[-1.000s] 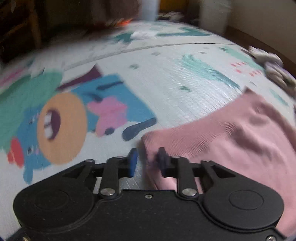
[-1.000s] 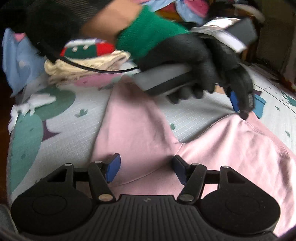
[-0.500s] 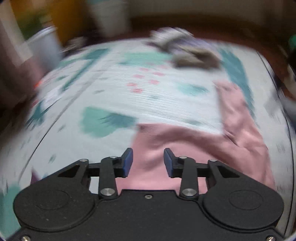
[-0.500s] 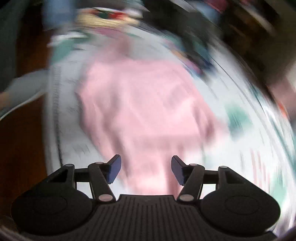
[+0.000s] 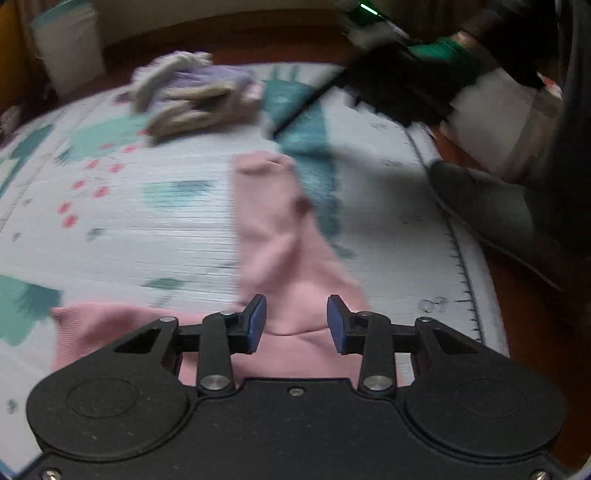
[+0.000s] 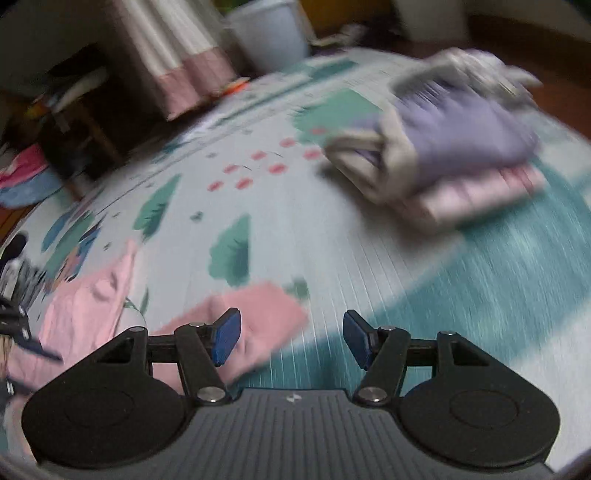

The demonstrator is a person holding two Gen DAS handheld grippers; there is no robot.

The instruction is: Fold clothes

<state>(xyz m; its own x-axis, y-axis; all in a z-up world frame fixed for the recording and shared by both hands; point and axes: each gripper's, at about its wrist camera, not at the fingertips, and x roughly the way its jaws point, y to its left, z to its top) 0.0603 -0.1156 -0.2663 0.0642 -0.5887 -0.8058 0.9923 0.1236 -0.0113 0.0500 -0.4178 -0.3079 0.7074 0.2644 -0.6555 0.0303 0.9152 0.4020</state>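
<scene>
A pink long-sleeved top (image 5: 280, 258) lies spread on a patterned play mat (image 5: 147, 221). One sleeve runs away from my left gripper (image 5: 295, 325), which is open and empty just above the body of the top. In the right wrist view the sleeve's cuff end (image 6: 258, 317) lies under the left finger of my right gripper (image 6: 291, 339), which is open and empty above the mat (image 6: 369, 258). More of the pink top (image 6: 88, 306) shows at the left. The right gripper and gloved hand (image 5: 406, 81) appear blurred at the far right of the left wrist view.
A stack of folded clothes, purple on beige and pink (image 6: 454, 155), sits on the mat beyond the sleeve; it also shows in the left wrist view (image 5: 195, 96). The mat's edge and wooden floor (image 5: 524, 332) are to the right. A white bin (image 6: 269, 33) and curtain (image 6: 177, 62) stand behind.
Both grippers have swung across the top to the sleeve side. The left gripper has opened wider. The right gripper has moved from the top's body to the cuff.
</scene>
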